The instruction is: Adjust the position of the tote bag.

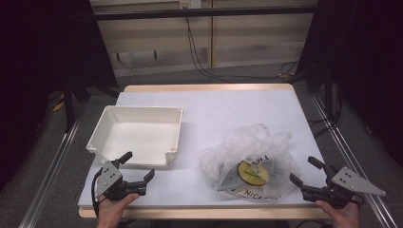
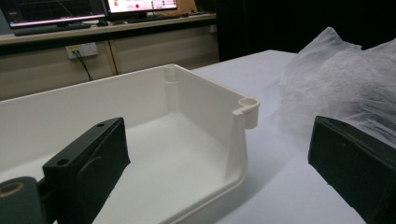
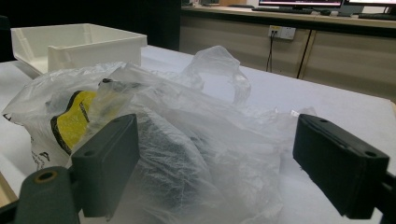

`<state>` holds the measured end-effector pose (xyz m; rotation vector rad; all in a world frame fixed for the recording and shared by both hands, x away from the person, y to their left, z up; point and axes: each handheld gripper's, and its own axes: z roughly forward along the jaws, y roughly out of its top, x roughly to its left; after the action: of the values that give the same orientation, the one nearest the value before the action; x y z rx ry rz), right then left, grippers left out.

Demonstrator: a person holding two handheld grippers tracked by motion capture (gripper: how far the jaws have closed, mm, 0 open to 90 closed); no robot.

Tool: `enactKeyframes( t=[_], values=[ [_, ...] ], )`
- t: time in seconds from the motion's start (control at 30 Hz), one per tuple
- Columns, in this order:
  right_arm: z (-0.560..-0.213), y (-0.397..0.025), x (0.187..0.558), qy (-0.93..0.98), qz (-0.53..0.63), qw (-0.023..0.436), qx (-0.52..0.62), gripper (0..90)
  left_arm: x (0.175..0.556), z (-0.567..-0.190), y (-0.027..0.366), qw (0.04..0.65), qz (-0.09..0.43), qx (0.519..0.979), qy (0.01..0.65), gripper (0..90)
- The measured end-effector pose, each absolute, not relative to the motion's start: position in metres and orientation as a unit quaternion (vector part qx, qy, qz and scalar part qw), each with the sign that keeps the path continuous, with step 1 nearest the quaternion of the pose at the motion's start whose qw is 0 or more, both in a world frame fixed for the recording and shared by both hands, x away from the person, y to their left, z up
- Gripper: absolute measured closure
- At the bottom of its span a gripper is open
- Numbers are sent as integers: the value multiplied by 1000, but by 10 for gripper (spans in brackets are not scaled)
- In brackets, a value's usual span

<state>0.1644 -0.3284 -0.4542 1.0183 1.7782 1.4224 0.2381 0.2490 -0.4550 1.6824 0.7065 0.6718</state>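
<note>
A crumpled clear plastic bag [image 1: 249, 159] with a yellow and black print lies on the white table top at the front right; something dark shows through it in the right gripper view [image 3: 177, 154]. A shallow white bin [image 1: 138, 133] stands empty at the left. My left gripper [image 1: 138, 167] is open at the bin's near right corner, and its view looks over the bin's corner post [image 2: 247, 109] with the bag [image 2: 345, 84] to the right. My right gripper [image 1: 305, 171] is open just right of the bag, its jaws spread wide before the bag.
The table [image 1: 209, 102] has a wooden edge and metal rails along both sides. Cables run across the floor behind it. A desk with monitors [image 2: 56, 9] stands beyond the table.
</note>
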Motion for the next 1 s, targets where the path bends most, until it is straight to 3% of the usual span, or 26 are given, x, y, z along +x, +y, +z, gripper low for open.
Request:
enactKeyframes(
  t=[0.5,1.0],
  values=[
    [-455,-336,171,684,534,292,402,291,238,-453,239,544,261,744,286,162],
    [-444,-333,181,705,535,243,398,544,241,-445,226,525,220,774,277,343]
  ],
)
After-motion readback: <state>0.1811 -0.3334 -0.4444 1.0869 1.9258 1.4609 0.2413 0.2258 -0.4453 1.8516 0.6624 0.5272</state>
